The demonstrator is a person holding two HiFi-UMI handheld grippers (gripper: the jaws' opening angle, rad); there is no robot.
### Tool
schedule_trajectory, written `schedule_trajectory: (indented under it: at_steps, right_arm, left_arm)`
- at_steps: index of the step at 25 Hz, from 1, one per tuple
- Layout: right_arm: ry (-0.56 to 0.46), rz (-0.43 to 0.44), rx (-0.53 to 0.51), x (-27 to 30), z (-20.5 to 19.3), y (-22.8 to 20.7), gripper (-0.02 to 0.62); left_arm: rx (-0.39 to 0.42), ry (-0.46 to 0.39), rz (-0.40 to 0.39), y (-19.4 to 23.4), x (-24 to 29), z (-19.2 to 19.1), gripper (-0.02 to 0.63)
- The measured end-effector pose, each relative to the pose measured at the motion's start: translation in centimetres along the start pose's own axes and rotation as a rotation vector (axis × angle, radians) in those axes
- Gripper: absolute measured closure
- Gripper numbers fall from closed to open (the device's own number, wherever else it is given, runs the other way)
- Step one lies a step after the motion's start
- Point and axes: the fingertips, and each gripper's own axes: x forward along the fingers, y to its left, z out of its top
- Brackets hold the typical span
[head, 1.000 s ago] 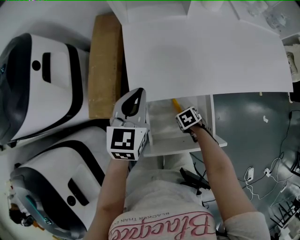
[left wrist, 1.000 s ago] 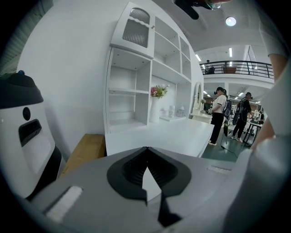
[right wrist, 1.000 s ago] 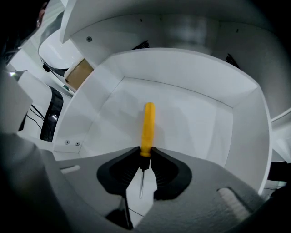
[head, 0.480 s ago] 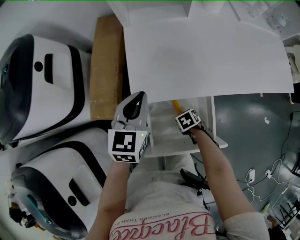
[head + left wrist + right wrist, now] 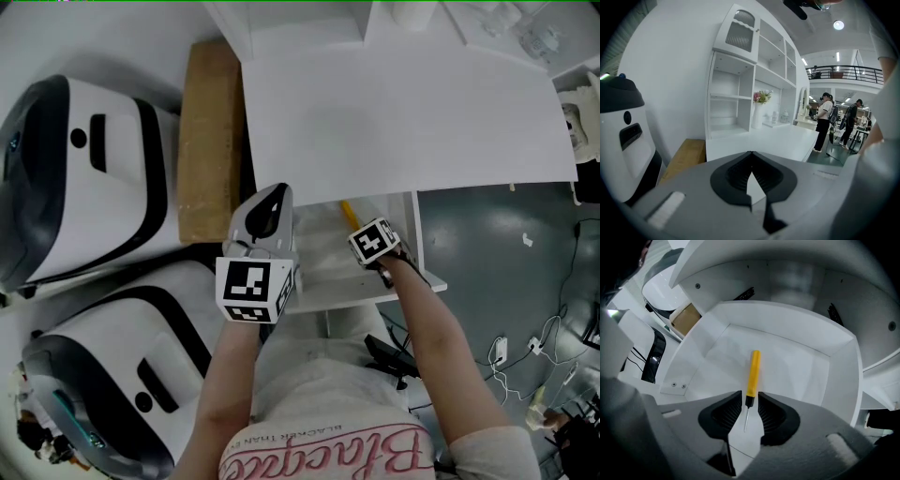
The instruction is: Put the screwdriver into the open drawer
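Right gripper (image 5: 749,405): I had just been opening its jaws; they stood apart, off the screwdriver (image 5: 753,373).
Screwdriver: lay in the drawer (image 5: 836,380), between them.
Left gripper (image 5: 751,157): jaws together, empty.
Exit: I judged a straight lift safest.

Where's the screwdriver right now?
In the right gripper view, the screwdriver lies on the floor of the open drawer. Its tip sits between the jaws of the right claw, which have just been opening and stand clear of it.
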Motion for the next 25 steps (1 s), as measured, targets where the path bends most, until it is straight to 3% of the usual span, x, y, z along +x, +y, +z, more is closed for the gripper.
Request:
schedule_trajectory:
  at_steps: [10, 15, 18, 25]
  right_arm:
    - [0.053, -0.038, 0.016, -3.9, -1.7, -0.5, 0.483]
    - [-0.007, -0.035, 0.018, -5.6, -0.7, 0.1, 0.483]
    - [-0.095, -0.047, 0.005, -6.9, 1.3, 0.1, 0.483]
    - [-0.131, -0.060, 0.021, -9.1, 1.2, 0.8, 0.483]
  left_arm:
    - [-0.005, -0.032, -0.013, -0.7, 0.0, 1.8, 0.594]
    - [0.010, -0.049, -0.041, -1.0, -0.4, 2.5, 0.594]
    - [0.026, -0.064, -0.074, -1.2, -0.4, 3.2, 0.594]
    - [0.050, -0.079, -0.141, -1.8, -0.5, 3.6, 0.594]
